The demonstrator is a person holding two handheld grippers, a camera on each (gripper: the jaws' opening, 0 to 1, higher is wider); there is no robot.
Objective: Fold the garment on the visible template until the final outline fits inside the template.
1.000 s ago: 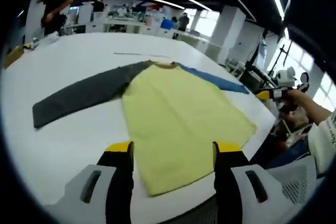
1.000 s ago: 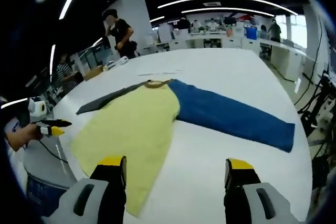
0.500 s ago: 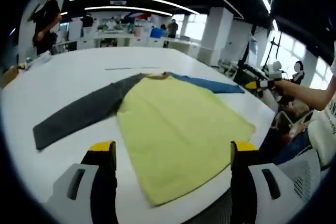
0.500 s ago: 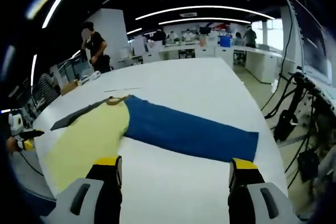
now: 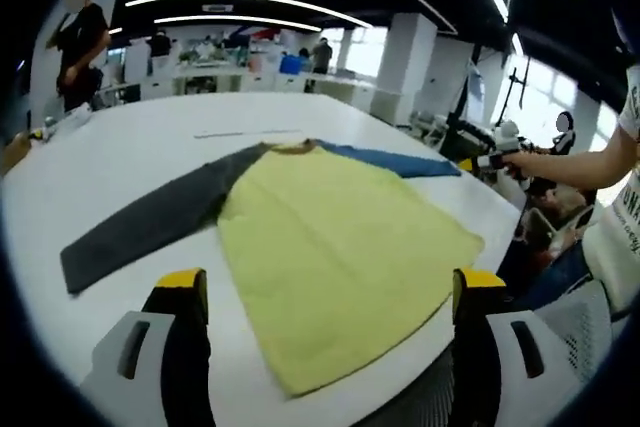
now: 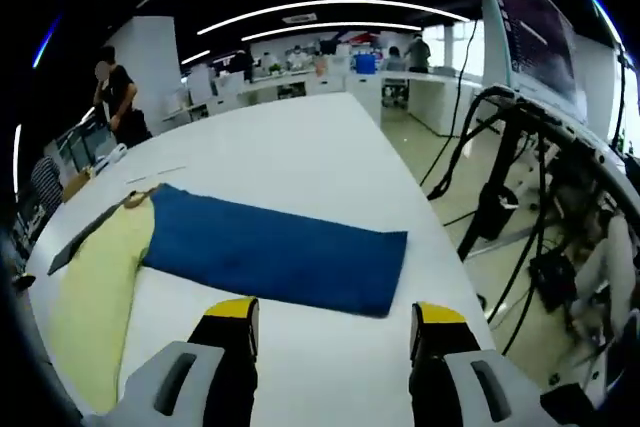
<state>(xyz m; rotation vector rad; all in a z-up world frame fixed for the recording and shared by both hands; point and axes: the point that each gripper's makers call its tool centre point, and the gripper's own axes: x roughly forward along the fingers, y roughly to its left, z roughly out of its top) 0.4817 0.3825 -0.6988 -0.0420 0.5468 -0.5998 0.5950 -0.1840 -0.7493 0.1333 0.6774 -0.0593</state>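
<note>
Two grippers hang above the table, and neither holds anything. Going left to right: your left gripper (image 5: 325, 292) has its jaws spread wide, wider than a second ago, and hovers near the hem of the shirt (image 5: 330, 237), which lies flat and unfolded on the white table (image 5: 130, 147). From that view the grey sleeve (image 5: 140, 227) stretches out to the left, the yellow body sits in the middle, and the blue sleeve (image 5: 395, 160) runs off to the right, toward the other gripper (image 5: 492, 160) in your outstretched hand. Your right gripper (image 6: 335, 322) is also released, jaws apart, and its view has swung since a second ago: the blue sleeve (image 6: 270, 252) now lies straight ahead, its cuff end just beyond the jaws, where before the yellow body (image 6: 95, 282) was in front. That reads as you lining up on the cuff for a first fold of the sleeve across the body. No fold is made yet, so the task is at its start. I cannot make out a template outline on the table.
</note>
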